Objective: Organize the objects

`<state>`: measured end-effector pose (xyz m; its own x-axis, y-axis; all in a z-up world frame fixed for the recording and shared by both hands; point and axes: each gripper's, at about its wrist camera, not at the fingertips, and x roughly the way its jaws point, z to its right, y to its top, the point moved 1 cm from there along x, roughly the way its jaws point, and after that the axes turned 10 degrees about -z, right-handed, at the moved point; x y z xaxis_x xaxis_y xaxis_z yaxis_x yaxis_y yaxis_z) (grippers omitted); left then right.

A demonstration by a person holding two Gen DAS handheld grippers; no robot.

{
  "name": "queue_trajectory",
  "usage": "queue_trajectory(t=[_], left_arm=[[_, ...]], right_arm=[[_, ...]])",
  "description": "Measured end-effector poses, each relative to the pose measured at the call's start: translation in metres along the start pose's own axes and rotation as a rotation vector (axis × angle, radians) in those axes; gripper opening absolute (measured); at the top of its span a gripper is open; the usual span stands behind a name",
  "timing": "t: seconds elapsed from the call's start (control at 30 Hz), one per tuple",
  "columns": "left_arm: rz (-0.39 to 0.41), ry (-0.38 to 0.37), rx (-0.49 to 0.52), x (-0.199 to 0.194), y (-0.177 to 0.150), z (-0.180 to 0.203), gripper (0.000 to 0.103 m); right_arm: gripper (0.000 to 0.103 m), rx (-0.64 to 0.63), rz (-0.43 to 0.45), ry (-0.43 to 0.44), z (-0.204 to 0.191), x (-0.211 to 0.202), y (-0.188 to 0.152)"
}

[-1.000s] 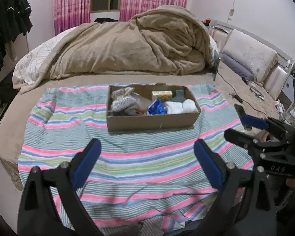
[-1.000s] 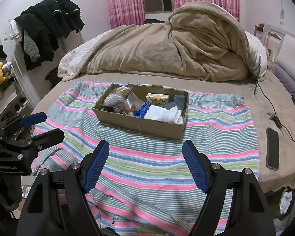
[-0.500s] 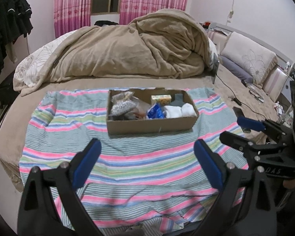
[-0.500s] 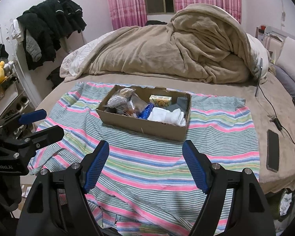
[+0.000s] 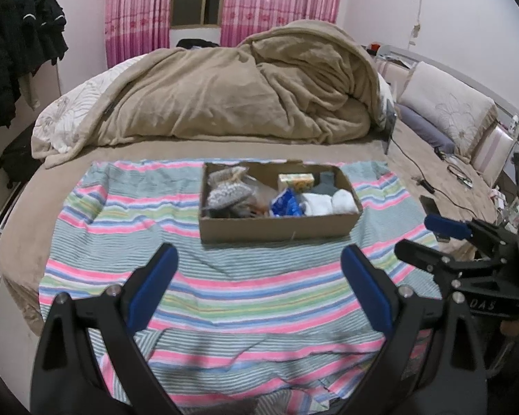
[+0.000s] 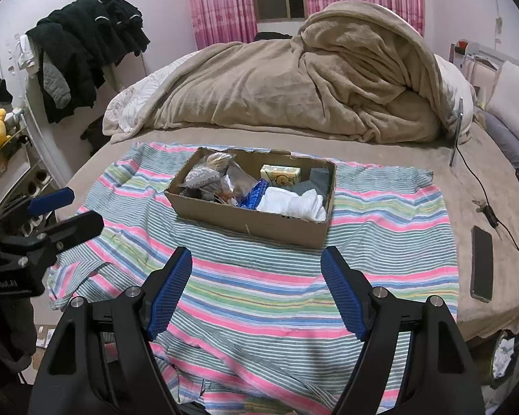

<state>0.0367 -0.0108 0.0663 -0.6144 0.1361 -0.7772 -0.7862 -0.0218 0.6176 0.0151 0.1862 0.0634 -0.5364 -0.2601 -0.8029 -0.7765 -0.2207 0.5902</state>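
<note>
A shallow cardboard box (image 5: 276,230) (image 6: 259,223) sits on a striped cloth (image 5: 245,287) (image 6: 259,283) on the bed. It holds grey knit items (image 5: 226,190), a yellow tissue pack (image 5: 296,181) (image 6: 280,176), a blue packet (image 5: 286,204) and white rolled socks (image 5: 330,202) (image 6: 294,204). My left gripper (image 5: 259,287) is open and empty, well short of the box. My right gripper (image 6: 256,290) is open and empty too; it also shows in the left wrist view (image 5: 429,238) at the right.
A heaped tan blanket (image 5: 231,93) (image 6: 311,86) lies behind the box. A black phone (image 6: 481,263) and a charging cable (image 6: 481,186) lie on the bed at the right. Dark clothes (image 6: 86,45) hang at the left. Pillows (image 5: 446,114) stand at the right.
Both grippers have drawn back and tilted up a little, so the box sits lower and smaller in view. The jaws stay open; nothing in the box moved.
</note>
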Motion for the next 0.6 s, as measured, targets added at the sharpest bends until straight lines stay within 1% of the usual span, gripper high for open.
queue_trajectory(t=[0.13,0.27,0.33,0.43,0.6], left_arm=[[-0.005,-0.002,0.008,0.002,0.000,-0.001,0.096],[0.015,-0.016,0.029,0.003,0.002,0.003,0.096],[0.014,-0.011,0.036,0.005,0.002,0.006,0.096],[-0.003,-0.015,0.030,0.011,0.001,0.006,0.096],[-0.004,-0.010,0.011,0.013,0.001,0.003,0.096]], right_arm=[[0.080,0.005,-0.005,-0.003,0.005,0.004,0.002],[0.080,0.009,-0.009,-0.002,0.007,0.007,0.004],[0.080,0.012,-0.012,0.000,0.008,0.009,0.004],[0.080,0.011,-0.023,0.003,0.009,0.012,0.003],[0.080,0.014,-0.032,0.009,0.009,0.017,0.003]])
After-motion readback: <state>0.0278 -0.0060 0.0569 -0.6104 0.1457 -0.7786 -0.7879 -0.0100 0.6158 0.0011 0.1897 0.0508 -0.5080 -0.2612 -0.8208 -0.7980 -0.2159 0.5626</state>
